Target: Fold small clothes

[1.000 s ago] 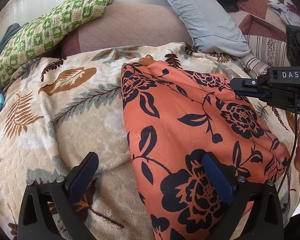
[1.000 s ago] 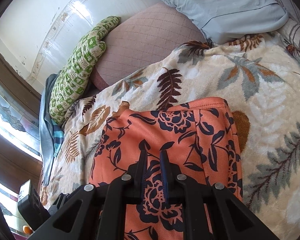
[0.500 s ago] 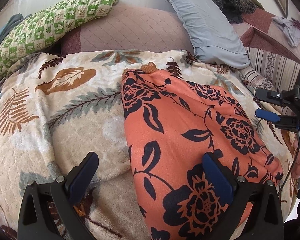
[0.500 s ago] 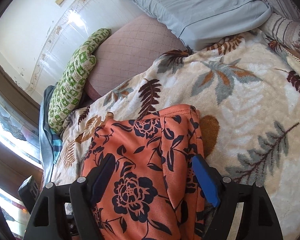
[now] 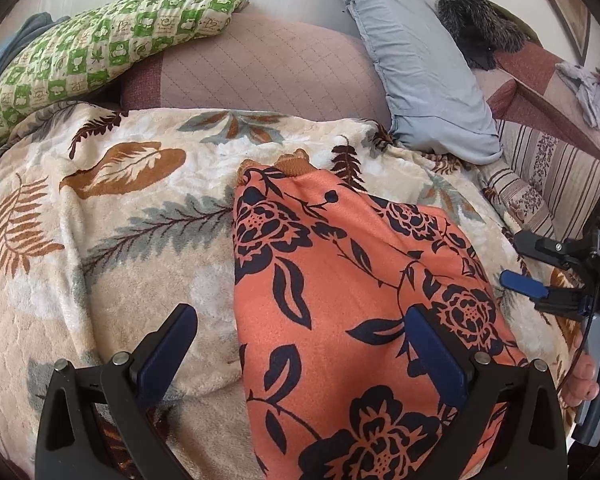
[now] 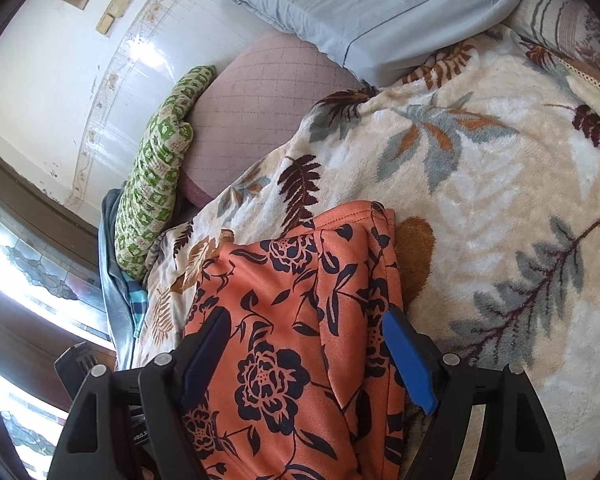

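Observation:
An orange garment with black flowers (image 5: 340, 304) lies folded on the leaf-print blanket (image 5: 132, 240); it also shows in the right wrist view (image 6: 300, 320). My left gripper (image 5: 300, 352) is open and empty, hovering over the garment's near left edge. My right gripper (image 6: 308, 356) is open and empty, its jaws spread above the garment's near part. In the left wrist view the right gripper (image 5: 528, 264) shows at the right edge, beside the garment, apart from it.
A green checked pillow (image 5: 100, 44), a pink quilted cushion (image 5: 260, 72) and a grey pillow (image 5: 420, 68) line the back. A striped cover (image 5: 540, 176) lies at the right. A window (image 6: 24, 272) is at the left of the right wrist view.
My right gripper opened and let go of the garment, then drew back to the right. The garment settled flat. My left gripper stayed open and pulled back slightly.

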Available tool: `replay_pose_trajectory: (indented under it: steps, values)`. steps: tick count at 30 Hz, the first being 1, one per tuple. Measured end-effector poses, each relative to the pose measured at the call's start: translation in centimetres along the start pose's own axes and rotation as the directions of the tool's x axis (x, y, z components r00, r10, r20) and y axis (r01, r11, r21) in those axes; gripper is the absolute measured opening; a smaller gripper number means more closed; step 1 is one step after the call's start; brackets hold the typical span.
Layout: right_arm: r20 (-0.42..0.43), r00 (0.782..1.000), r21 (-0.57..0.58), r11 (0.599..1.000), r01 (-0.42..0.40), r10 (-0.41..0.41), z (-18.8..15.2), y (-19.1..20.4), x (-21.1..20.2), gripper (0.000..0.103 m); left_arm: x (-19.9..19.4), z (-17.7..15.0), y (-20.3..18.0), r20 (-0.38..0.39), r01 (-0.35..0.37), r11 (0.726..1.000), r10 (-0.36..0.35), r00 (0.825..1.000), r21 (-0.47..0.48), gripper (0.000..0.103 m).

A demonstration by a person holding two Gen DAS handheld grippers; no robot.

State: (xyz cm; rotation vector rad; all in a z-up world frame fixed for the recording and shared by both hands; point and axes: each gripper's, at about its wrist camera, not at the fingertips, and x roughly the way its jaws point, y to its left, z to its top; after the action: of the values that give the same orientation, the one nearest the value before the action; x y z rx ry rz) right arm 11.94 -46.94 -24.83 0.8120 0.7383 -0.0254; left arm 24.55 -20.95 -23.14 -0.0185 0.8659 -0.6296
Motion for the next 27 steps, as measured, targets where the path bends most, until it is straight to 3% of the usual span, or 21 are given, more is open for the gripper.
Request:
replay_pose_trajectory:
  steps: [5,9,15,19,27]
  values:
    - [-0.002,1.0,0.073,0.997,0.027,-0.026,0.1,-1.4,0.2,0.073,0.2,0.8,0.6,-0.045,0.075,0.995,-0.078,0.996,-0.063,0.103]
    - [-0.03,0.994,0.073,0.991,0.109,-0.107,0.1,-2.4,1.0,0.073,0.9,0.4,0.6,-0.079,0.082,0.994,-0.088,0.993,-0.072,0.103]
    - [-0.123,0.992,0.127,0.992,0.021,-0.005,-0.5,-3.6,3.2,0.073,2.9,-0.8,-1.2,-0.174,0.089,0.996,-0.085,0.981,0.018,0.103]
    - [-0.176,0.984,0.114,0.993,0.019,0.001,-1.2,-3.3,5.0,0.073,3.0,-0.9,-1.3,-0.177,0.083,0.996,-0.077,0.981,0.029,0.103]
    - [-0.172,0.985,0.15,0.989,-0.008,0.034,-1.2,-3.9,5.2,0.074,3.0,-0.9,-1.4,-0.169,0.069,0.997,-0.06,0.984,0.043,0.103]
